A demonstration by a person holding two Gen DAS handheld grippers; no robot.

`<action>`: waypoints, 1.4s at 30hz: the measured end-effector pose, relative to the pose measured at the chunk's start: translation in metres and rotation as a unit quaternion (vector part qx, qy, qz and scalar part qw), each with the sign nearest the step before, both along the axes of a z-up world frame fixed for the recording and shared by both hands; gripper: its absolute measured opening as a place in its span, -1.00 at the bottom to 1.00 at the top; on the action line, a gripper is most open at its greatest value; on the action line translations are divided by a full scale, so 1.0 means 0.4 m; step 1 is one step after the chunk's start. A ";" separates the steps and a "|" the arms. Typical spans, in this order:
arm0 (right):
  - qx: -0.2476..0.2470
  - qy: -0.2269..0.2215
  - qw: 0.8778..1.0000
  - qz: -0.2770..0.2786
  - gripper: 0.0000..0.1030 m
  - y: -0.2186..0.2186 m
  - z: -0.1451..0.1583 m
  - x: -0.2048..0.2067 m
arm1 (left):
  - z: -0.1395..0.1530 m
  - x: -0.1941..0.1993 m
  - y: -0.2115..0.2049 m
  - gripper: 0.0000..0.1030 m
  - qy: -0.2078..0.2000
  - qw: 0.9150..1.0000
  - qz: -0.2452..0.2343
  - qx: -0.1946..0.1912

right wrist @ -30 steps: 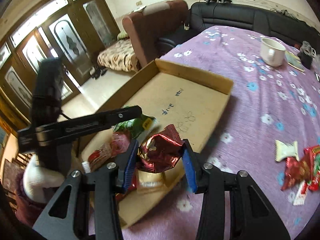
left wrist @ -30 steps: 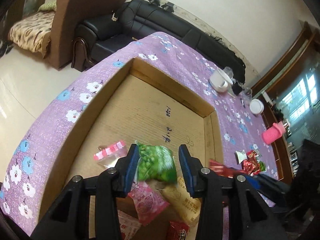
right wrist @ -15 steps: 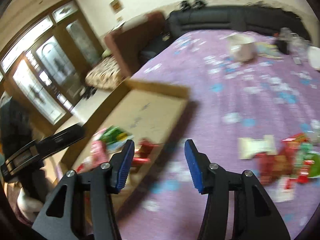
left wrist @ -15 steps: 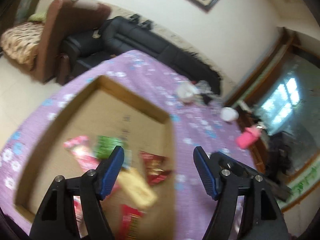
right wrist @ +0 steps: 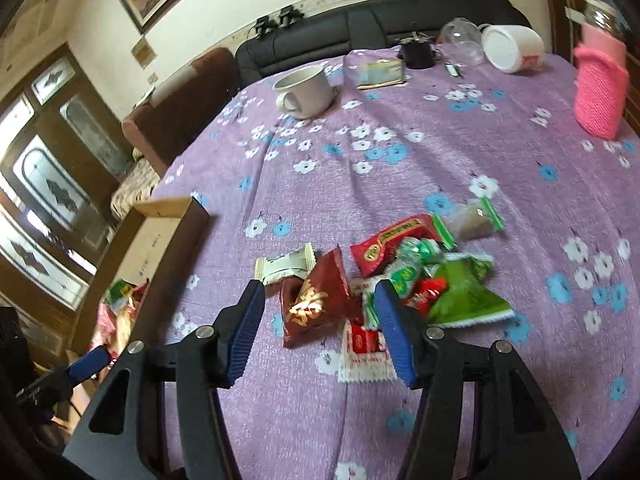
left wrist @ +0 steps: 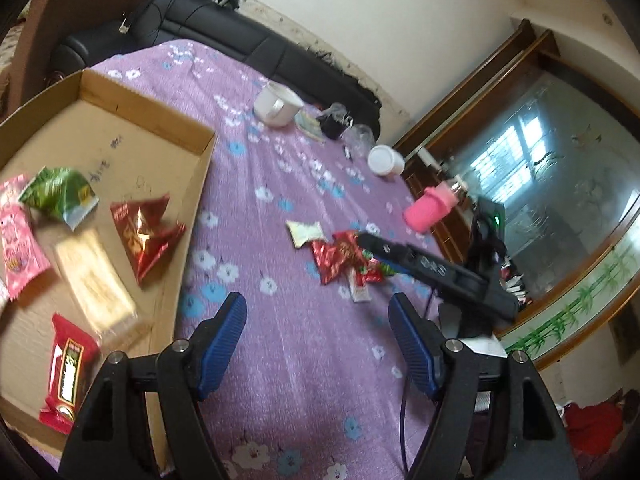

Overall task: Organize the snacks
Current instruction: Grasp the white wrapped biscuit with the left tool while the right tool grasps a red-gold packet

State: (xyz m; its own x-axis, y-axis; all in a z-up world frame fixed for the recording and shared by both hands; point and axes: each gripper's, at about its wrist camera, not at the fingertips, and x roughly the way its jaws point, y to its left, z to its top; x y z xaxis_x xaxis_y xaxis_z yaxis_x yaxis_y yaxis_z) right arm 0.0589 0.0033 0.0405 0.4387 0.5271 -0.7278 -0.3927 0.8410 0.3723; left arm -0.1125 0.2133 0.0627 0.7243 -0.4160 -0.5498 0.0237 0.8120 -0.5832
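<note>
Both drops made, both hands heading back to the pile.

The right hand-held gripper (right wrist: 320, 326), a second ago clamped on a dark red packet (left wrist: 146, 236), now hangs open and empty over the loose snacks (right wrist: 416, 276) on the worktop (right wrist: 360, 168). The left hand-held gripper (left wrist: 318, 346), also empty and spread, has left the cardboard tray (left wrist: 188, 216), where its green packet (left wrist: 60, 194) lies. Ink scrawl on the tray floor and packet print are unreadable.

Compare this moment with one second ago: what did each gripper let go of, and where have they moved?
The left gripper released the green packet and the right gripper released the dark red packet; both now lie in the cardboard box. Both grippers swung, open and empty, toward the snack pile on the tablecloth. The white mug stayed put.
</note>
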 end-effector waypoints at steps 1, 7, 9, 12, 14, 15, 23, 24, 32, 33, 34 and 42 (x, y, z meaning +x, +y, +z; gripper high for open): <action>-0.007 -0.006 1.000 -0.001 0.08 0.002 -0.003 0.007 | 0.000 -0.005 -0.001 0.43 0.002 1.000 0.001 0.002; -0.020 -0.004 0.998 0.057 -0.40 0.049 -0.045 -0.012 | 0.004 -0.025 0.004 0.43 0.011 1.000 0.019 0.014; -0.003 0.011 0.995 0.102 -0.40 0.051 -0.042 -0.047 | -0.002 -0.021 0.009 0.44 0.017 0.999 0.025 0.015; 0.022 0.036 0.985 0.168 -0.39 0.041 -0.042 -0.095 | -0.012 -0.018 0.007 0.44 0.024 0.999 0.025 0.012; 0.016 0.029 0.987 0.158 -0.26 0.017 -0.040 -0.111 | -0.020 -0.011 -0.003 0.44 0.028 0.999 0.021 0.013; 0.017 0.026 0.989 0.147 -0.17 0.000 -0.040 -0.114 | -0.023 -0.006 -0.012 0.44 0.031 0.999 0.016 0.014; 0.072 0.056 0.990 0.105 0.11 -0.033 -0.066 -0.109 | -0.019 0.028 -0.060 0.45 0.037 0.999 -0.002 0.034; 0.075 0.059 0.990 0.108 0.11 -0.019 -0.067 -0.115 | -0.016 0.033 -0.056 0.45 0.036 0.999 0.003 0.034; 0.019 0.037 0.995 0.086 0.38 0.084 -0.071 -0.164 | 0.002 0.087 -0.045 0.47 0.036 0.997 0.026 0.060; 0.016 0.034 0.996 0.084 0.39 0.088 -0.070 -0.165 | 0.005 0.104 -0.052 0.47 0.036 0.997 0.023 0.070; 0.013 0.032 0.996 0.085 0.39 0.098 -0.070 -0.165 | 0.008 0.124 -0.061 0.47 0.037 0.996 0.017 0.081; 0.021 0.026 0.996 0.084 0.10 0.015 -0.074 -0.157 | -0.009 0.266 -0.169 0.47 0.057 0.975 -0.063 0.204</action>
State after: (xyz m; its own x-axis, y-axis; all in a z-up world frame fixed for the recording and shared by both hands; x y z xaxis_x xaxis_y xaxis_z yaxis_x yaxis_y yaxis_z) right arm -0.0037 0.0091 0.0110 0.3041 0.6199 -0.7234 -0.5066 0.7483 0.4283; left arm -0.0063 0.1457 0.0590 0.6061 -0.2285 -0.7618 0.0928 0.9716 -0.2176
